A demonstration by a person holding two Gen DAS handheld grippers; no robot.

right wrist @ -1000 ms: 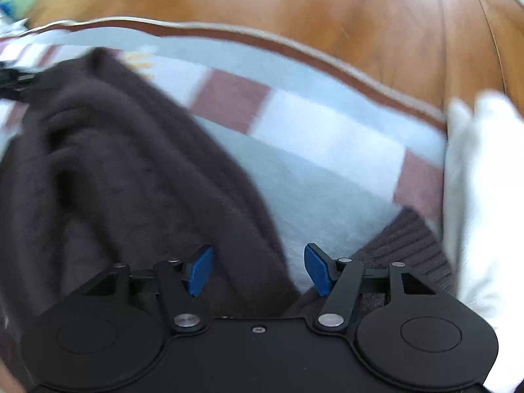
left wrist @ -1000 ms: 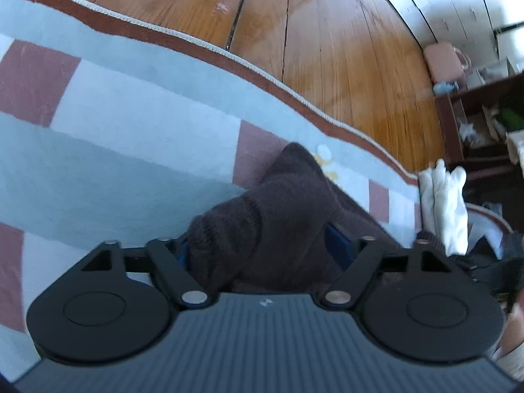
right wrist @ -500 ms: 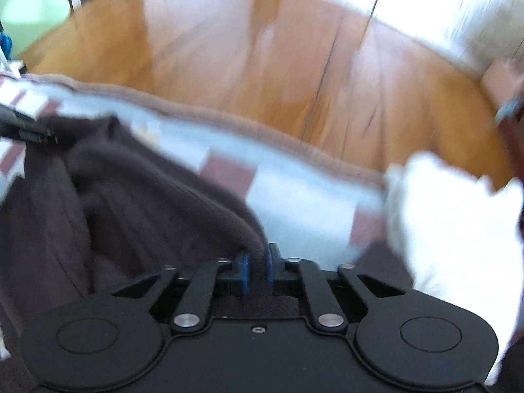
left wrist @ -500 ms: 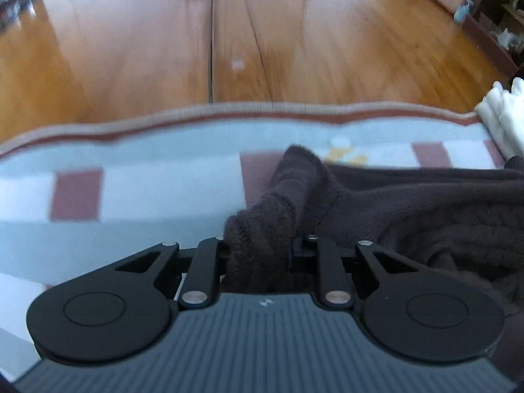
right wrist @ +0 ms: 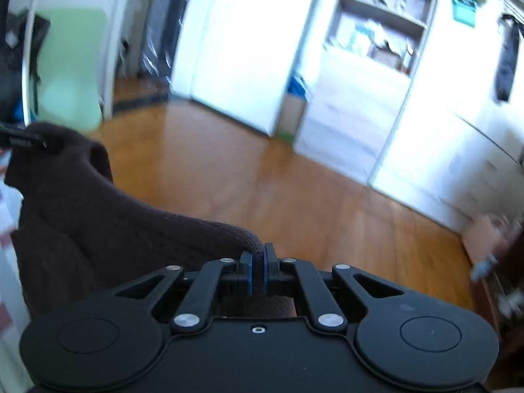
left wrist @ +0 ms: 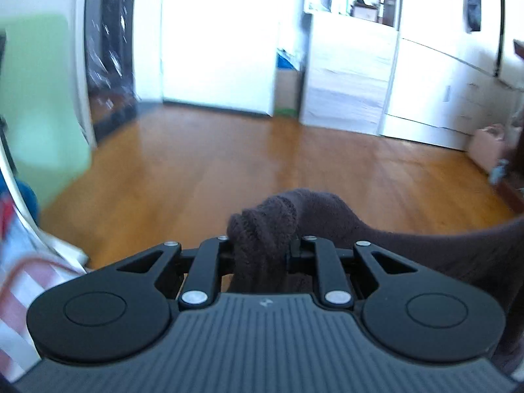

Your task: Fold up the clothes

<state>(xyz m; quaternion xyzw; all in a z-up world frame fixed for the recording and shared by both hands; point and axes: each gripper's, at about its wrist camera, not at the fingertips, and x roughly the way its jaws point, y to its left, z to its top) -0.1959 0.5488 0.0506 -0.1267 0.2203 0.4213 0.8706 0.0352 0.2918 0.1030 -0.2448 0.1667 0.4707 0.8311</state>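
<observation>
A dark brown knit sweater (left wrist: 409, 239) hangs in the air between both grippers. My left gripper (left wrist: 262, 249) is shut on a bunched ribbed part of it, which bulges above the fingers. My right gripper (right wrist: 258, 270) is shut on a thin edge of the sweater (right wrist: 98, 216); the cloth sags to the left, where the left gripper's fingers (right wrist: 23, 139) pinch its far corner. Both cameras look level across the room.
Wooden floor (left wrist: 229, 163) stretches ahead to white cabinets (left wrist: 425, 85) and shelves (right wrist: 376, 32). A pale green panel (left wrist: 39, 98) stands at the left. A striped rug's edge (left wrist: 26, 281) shows at lower left. A pink bag (left wrist: 488, 144) sits at the right wall.
Both grippers closed on the sweater and lifted it off the rug. The views swung up from the rug to the room.
</observation>
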